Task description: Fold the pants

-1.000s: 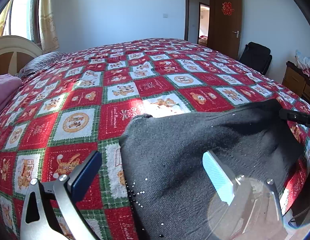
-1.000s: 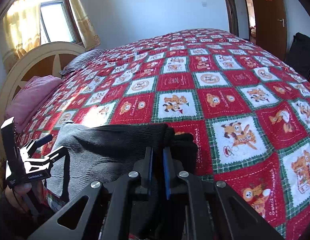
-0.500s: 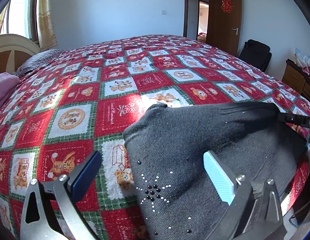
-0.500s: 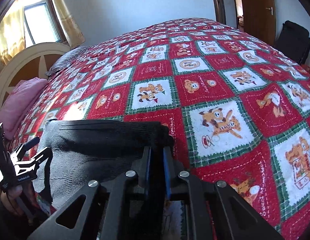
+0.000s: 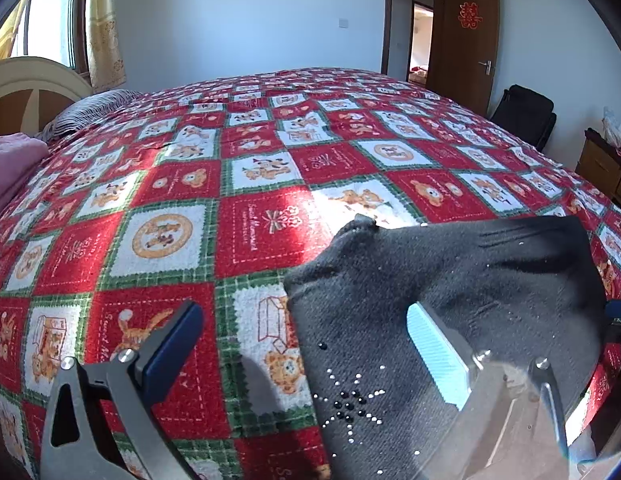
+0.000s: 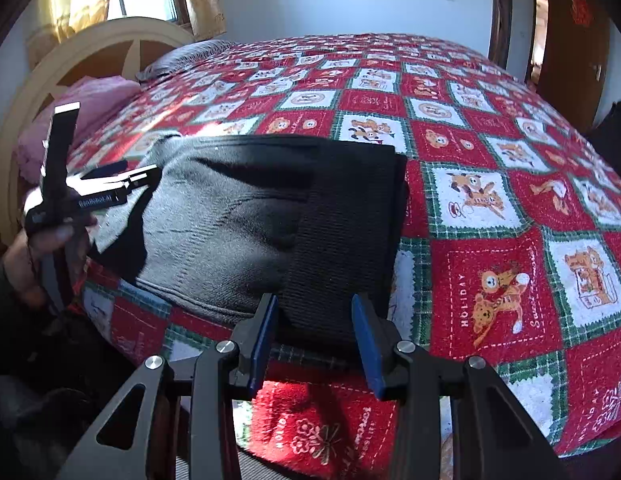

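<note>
Dark grey knit pants [image 5: 450, 276] lie folded on the red patterned bedspread [image 5: 246, 236] near the bed's front edge, with a rhinestone star motif [image 5: 350, 404]. My left gripper [image 5: 302, 340] is open, one finger over the bedspread and one over the pants. In the right wrist view the pants [image 6: 270, 216] lie flat in a wide fold. My right gripper [image 6: 314, 332] is open, its blue pads either side of the pants' near edge, not pinching. The left gripper [image 6: 90, 188] shows there at the pants' left end.
A cream headboard [image 6: 110, 52] and pink bedding [image 6: 86, 100] are at the left. A striped pillow [image 5: 94, 108] lies by the headboard. A brown door [image 5: 466, 36], a black chair [image 5: 522, 116] and a wooden cabinet [image 5: 602, 168] stand at the right.
My right gripper has opened and let go of the pants, which now lie flat on the bed. My left gripper stays open and has pulled back slightly.
</note>
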A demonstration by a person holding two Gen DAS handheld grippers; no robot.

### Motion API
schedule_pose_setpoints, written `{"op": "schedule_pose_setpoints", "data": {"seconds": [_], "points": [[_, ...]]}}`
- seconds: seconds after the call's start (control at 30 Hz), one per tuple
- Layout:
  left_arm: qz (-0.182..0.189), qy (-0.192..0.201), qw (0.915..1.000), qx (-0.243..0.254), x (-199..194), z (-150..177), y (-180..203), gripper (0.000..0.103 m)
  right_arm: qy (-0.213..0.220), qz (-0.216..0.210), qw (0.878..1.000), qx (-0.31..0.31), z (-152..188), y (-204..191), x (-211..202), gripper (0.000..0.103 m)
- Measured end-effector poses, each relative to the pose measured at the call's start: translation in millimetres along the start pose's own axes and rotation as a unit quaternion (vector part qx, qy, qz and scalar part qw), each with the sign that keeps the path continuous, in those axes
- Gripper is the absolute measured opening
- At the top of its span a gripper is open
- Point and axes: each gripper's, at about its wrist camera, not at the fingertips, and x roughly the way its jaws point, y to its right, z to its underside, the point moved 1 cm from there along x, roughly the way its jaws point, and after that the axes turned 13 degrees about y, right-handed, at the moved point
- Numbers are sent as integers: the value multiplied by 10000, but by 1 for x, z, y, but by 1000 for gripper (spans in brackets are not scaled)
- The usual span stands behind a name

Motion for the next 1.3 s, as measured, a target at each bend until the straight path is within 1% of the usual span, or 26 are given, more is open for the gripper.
{"op": "schedule_pose_setpoints", "data": {"seconds": [0.07,0.13,0.2,0.27,0.33,0.37,0.4,0.43,0.47,0.57,0.7,0.87,0.93,1.0,1.07,1.2,1.3], "points": [[-15,26,10000,23,0,0,-1,103,-96,-23,9999,-15,1,2,1,40],[11,2,10000,15,2,1,1,103,-157,53,9997,-204,9,0,9,41],[-20,-18,10000,25,1,1,1,103,-71,50,9997,-235,9,-1,8,41],[-87,-18,9999,75,-6,-1,-1,103,15,-65,9998,-162,2,0,0,41],[-160,32,9998,103,-17,-5,-3,103,275,-89,9994,168,-7,9,-9,41],[-96,147,9998,73,-25,-6,-4,103,430,-68,9983,375,-11,16,-13,47],[-63,188,9998,52,-30,-6,-5,103,537,-50,9969,581,-14,23,-15,51],[-55,178,9998,44,-32,-6,-6,103,584,-24,9955,746,-17,28,-15,58],[-32,181,9998,40,-34,-5,-6,103,586,37,9943,890,-18,34,-12,59],[12,156,9999,-37,-31,-1,-7,103,501,222,9908,1236,-21,47,3,59],[221,83,9992,-321,-22,5,-9,103,412,177,9860,1604,-25,55,21,59],[344,-42,9986,-397,-11,14,-3,103,326,114,9842,1736,-26,57,46,59],[443,-76,9976,-535,-7,16,-4,103,357,55,9838,1755,-25,59,53,59],[506,-66,9966,-649,-6,18,-6,103,410,-53,9810,1895,-21,64,55,60],[553,-40,9963,-655,-4,18,-6,103,446,-113,9788,1998,-17,66,58,61],[604,-50,9957,-703,-4,18,-8,103,499,-20,9811,1872,-18,61,58,62],[648,-16,9956,-670,-6,18,-7,103,542,-113,9798,1920,-17,62,57,62]]}}
